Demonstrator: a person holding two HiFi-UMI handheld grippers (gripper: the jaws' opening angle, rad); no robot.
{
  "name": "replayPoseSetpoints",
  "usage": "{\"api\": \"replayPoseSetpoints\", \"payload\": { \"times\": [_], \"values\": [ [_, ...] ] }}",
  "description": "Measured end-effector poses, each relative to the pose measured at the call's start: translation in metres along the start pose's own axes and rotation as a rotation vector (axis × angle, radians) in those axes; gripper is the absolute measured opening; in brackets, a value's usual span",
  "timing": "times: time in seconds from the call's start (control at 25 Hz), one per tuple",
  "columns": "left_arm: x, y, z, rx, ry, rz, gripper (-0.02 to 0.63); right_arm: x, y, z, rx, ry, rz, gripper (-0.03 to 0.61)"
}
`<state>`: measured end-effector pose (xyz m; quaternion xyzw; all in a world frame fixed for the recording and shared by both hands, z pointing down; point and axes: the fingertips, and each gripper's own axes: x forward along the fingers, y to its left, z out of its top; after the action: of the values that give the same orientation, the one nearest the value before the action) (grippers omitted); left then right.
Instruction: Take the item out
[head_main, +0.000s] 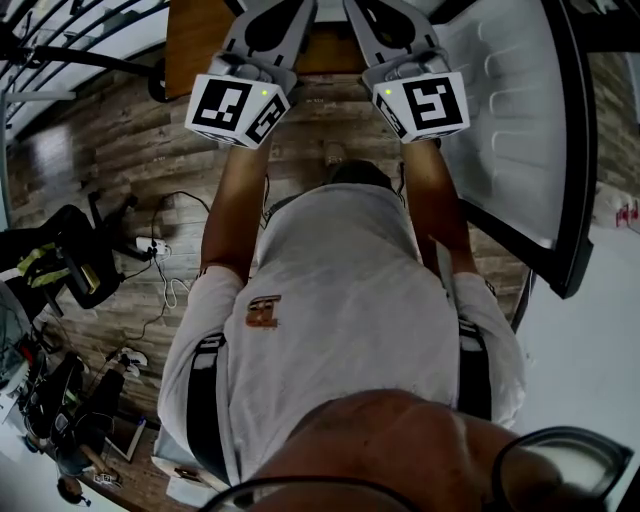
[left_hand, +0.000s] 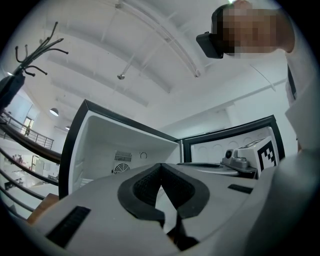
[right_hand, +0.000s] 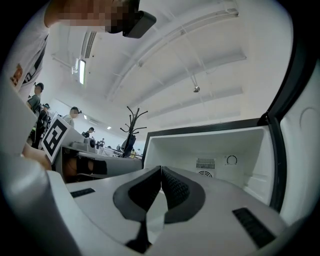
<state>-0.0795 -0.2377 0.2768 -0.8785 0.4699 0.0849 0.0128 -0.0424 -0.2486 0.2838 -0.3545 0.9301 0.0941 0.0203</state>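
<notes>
left tongs (left_hand: 161, 166): pressed together, empty | right tongs (right_hand: 161, 170): pressed together, empty | refrigerator (right_hand: 170, 145): door (head_main: 510, 120) swung open, vent grille (right_hand: 205, 163) seen on white back wall (right_hand: 220, 147)

No word, number or brand name can be read anywhere. The only signs are black-and-white square code patterns. Two faces of the white marker cube (head_main: 238, 108) on the left gripper (left_hand: 161, 169) carry them, and so do two faces of the matching white cube (head_main: 425, 103) on the right gripper (right_hand: 161, 171). They are blocky patterns, not letters. A small orange-brown print (head_main: 262, 312) sits on the chest of the person's light grey T-shirt (head_main: 340, 300), but it is too small and blurred to read.
</notes>
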Motion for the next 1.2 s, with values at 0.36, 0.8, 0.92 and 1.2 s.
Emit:
{"api": "replayPoseSetpoints", "payload": {
  "times": [0.36, 0.8, 0.92, 1.2],
  "values": [
    [0.052, 0.014, -0.009, 0.014, -0.008, 0.027, 0.018, 0.022, -0.051, -0.01, -0.017, -0.006, -0.017, 0.034],
    [0.076, 0.015, -0.019, 0.074, 0.028, 0.028, 0.018, 0.025, -0.071, -0.02, -0.053, 0.01, -0.042, 0.034],
    [0.081, 0.014, -0.02, 0.114, 0.039, 0.012, 0.018, 0.025, -0.073, -0.022, -0.067, 0.02, -0.047, 0.034],
    [0.09, 0.022, -0.026, 0.296, 0.131, -0.007, 0.018, 0.035, -0.072, -0.026, -0.225, 0.099, -0.034, 0.035]
  ]
}}
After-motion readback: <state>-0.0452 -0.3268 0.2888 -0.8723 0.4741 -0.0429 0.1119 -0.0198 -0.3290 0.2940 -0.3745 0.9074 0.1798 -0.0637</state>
